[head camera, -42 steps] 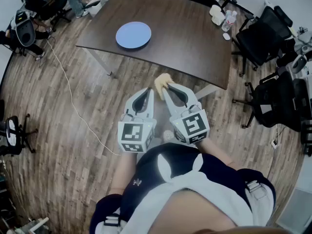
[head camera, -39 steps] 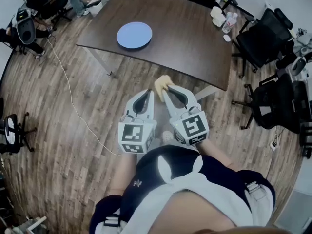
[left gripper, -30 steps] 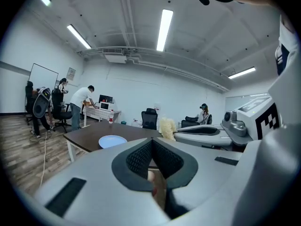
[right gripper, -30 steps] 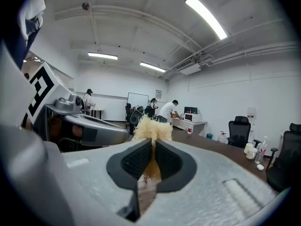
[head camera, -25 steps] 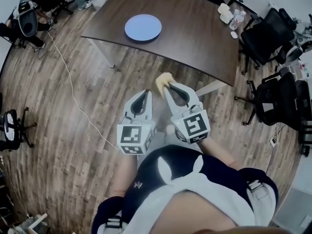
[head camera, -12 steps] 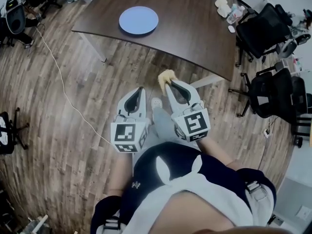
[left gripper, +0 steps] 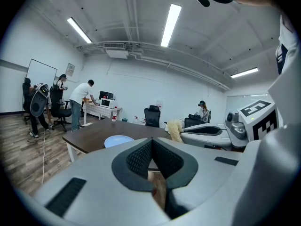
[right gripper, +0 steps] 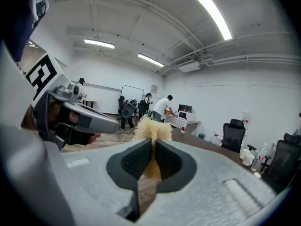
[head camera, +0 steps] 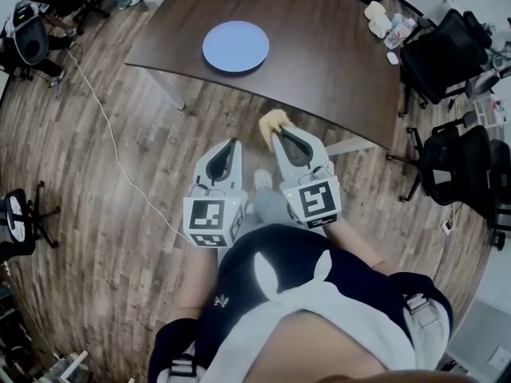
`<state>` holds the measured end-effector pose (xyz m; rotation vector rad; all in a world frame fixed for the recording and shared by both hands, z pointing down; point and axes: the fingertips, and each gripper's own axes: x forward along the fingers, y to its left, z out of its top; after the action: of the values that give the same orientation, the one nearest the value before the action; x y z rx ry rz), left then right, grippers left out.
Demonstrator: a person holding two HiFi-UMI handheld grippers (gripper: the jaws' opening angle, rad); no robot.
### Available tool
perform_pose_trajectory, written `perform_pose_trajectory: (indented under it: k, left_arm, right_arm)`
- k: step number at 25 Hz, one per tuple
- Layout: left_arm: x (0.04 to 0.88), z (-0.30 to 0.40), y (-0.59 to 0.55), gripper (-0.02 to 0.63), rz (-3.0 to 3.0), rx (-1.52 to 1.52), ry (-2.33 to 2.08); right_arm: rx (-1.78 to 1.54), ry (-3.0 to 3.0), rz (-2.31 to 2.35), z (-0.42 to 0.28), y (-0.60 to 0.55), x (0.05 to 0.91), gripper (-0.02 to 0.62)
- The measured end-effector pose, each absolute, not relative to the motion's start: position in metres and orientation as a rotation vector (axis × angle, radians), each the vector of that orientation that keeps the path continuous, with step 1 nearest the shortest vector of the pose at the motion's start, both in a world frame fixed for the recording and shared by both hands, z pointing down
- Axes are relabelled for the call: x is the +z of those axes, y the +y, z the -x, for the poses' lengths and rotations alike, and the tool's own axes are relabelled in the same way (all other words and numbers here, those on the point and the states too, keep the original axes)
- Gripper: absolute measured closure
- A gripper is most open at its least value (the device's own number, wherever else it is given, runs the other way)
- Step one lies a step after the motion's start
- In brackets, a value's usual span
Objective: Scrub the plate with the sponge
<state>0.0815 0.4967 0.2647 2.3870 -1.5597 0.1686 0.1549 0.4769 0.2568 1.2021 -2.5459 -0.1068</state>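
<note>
A round blue plate point(head camera: 235, 46) lies flat on the dark brown table point(head camera: 319, 46), toward its left part; it also shows as a pale disc, the plate point(left gripper: 117, 141). My right gripper point(head camera: 275, 130) is shut on a frayed yellow sponge point(head camera: 271, 121), which sticks out past its tips, the sponge point(right gripper: 152, 130). My left gripper point(head camera: 232, 142) is shut with nothing in it. Both grippers hang over the wood floor, short of the table's near edge and well apart from the plate.
Black office chairs point(head camera: 443, 46) crowd the table's right side. Cups and bottles point(head camera: 391, 26) stand at the table's far right corner. A white cable point(head camera: 112, 146) runs across the floor at the left. Several people point(left gripper: 80, 102) stand at a far desk.
The table and plate have shifted in the head view as the person moved closer. Both grippers kept their pose side by side, the right one holding the sponge throughout.
</note>
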Motion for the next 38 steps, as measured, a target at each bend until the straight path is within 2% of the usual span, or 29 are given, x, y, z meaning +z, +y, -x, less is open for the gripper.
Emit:
perform_pose_trajectory:
  k: [16, 25, 38]
  left_arm:
    - [0.263, -0.093, 0.346, 0.6, -2.347, 0.15, -1.623]
    - [0.266, -0.111, 0.297, 0.6, -2.324, 0.152, -1.682]
    - [0.288, -0.081, 0.212, 0.6, -2.254, 0.244, -1.673]
  right_arm:
    - [-0.13, -2.577, -1.123, -0.165, 0.328, 0.262, 0.571]
    - [-0.178, -2.607, -1.073, -0.185, 0.275, 0.264, 0.571]
    - [-0.115, -2.581, -1.039, -0.165, 0.19, 0.283, 0.571]
